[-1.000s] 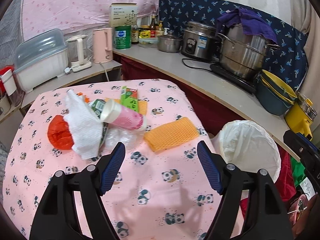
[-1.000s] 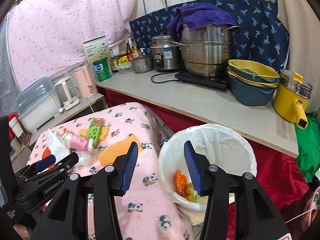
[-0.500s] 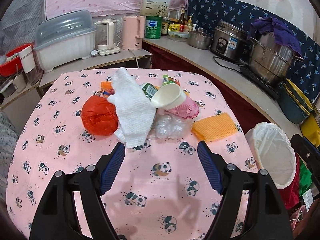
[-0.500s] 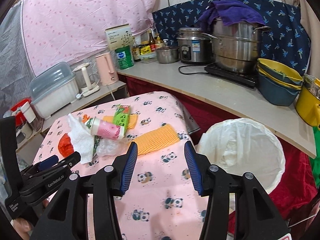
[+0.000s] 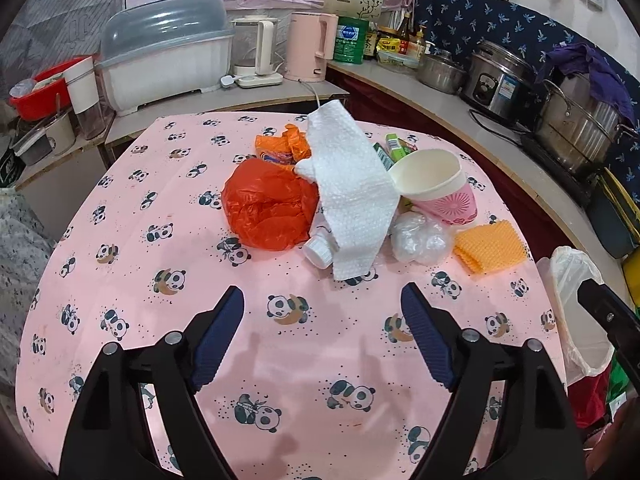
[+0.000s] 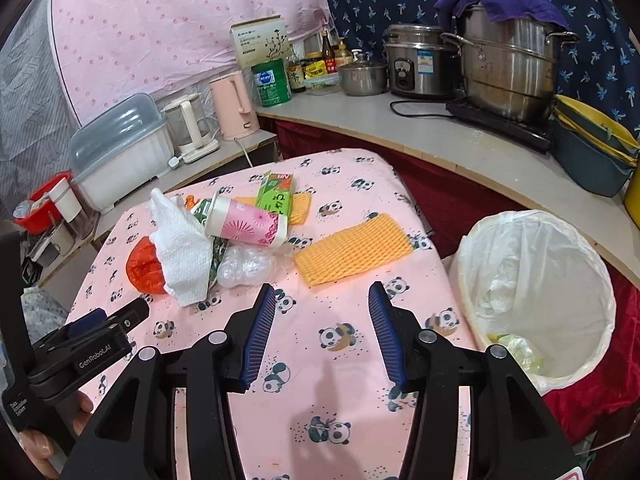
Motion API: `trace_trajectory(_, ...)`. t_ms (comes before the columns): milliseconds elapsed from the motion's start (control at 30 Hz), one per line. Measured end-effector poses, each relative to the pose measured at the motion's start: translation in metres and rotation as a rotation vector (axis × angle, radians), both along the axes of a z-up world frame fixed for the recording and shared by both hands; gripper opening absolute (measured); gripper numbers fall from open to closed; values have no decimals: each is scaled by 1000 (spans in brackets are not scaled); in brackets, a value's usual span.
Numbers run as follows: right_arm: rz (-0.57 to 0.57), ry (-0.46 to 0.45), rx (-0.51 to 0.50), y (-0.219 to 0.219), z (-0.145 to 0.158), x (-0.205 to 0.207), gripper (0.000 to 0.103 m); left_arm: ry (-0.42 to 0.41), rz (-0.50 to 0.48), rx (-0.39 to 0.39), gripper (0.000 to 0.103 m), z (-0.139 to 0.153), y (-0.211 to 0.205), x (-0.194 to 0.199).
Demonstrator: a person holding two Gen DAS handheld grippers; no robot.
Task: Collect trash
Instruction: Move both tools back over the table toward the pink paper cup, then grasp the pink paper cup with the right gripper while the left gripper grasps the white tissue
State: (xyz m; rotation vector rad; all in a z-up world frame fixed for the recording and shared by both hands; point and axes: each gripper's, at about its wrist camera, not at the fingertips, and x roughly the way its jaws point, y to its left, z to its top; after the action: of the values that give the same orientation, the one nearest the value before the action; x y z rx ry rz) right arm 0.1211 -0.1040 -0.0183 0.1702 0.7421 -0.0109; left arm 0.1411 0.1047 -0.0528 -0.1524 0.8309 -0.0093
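Note:
A trash pile lies mid-table: a red plastic bag point(image 5: 268, 208), a white paper towel point(image 5: 352, 196) over a small white bottle point(image 5: 318, 251), a pink paper cup point(image 5: 436, 188) on its side, crumpled clear plastic point(image 5: 420, 240), an orange foam net point(image 5: 490, 246) and a green carton point(image 6: 276, 192). My left gripper point(image 5: 322, 312) is open and empty, above the cloth in front of the pile. My right gripper point(image 6: 322, 308) is open and empty, near the foam net point(image 6: 352, 248). The lined bin point(image 6: 536, 292) stands right of the table.
The table has a pink panda cloth point(image 5: 160, 248). A counter behind holds a dish box point(image 5: 164, 68), kettles point(image 5: 308, 48), a rice cooker point(image 5: 500, 80) and a steel pot point(image 6: 508, 68). Stacked bowls point(image 6: 596, 148) sit at the counter's right end.
Both grippers have swung left, from the bin side toward the trash pile. The left one now faces the red bag and towel. Both stay open and empty.

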Motion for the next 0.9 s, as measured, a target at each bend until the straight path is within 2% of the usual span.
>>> trace_trajectory(333,30,42,12,12,-22,22,48,22,5,-27,81,-13,16,19)
trace_trajectory(700,58,59,10,16,-33,53,48,10,-40,-37,80,-13,-5,59)
trace_trajectory(800,73,55,7,18,-33,63,48,15,-50,-31,76,-16,-12,73)
trace_trajectory(900,91,49,3,23,-32,73,48,44,-74,-43,63,-22,-16,85)
